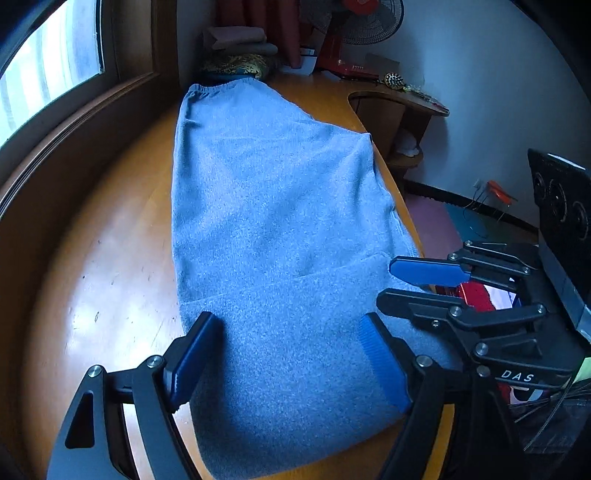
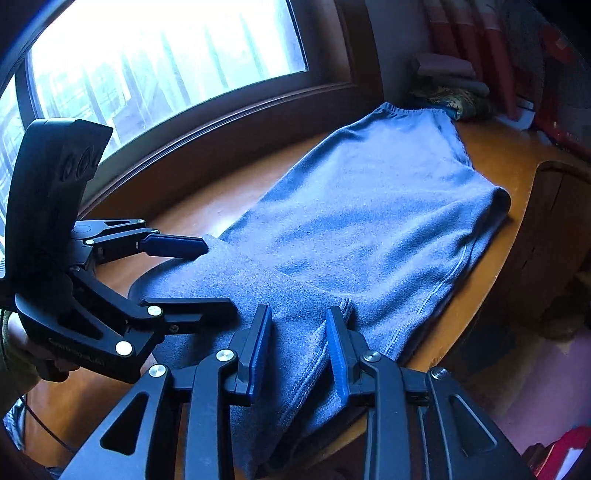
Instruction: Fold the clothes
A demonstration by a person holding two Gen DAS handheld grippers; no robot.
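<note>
A blue-grey fleece garment [image 1: 273,206] lies flat along the wooden bench [image 1: 110,258], its elastic waistband at the far end near a stack of folded cloths [image 1: 240,40] and a red fan [image 1: 354,33], its near end folded over onto itself.

The left gripper [image 1: 291,354] hovers over that near folded end with its fingers [image 1: 384,362] wide apart; the fabric spreads between and beneath them, and neither finger pinches it. The garment's left edge runs just inside the left finger.

The right gripper [image 2: 299,350] sits at the garment's near right corner, its fingers [image 2: 338,354] also apart, with a stitched hem [image 2: 314,373] running up between them. From the pictures I cannot tell whether the tips touch the cloth.

A window [image 2: 166,66] runs along the left side of the bench.
</note>
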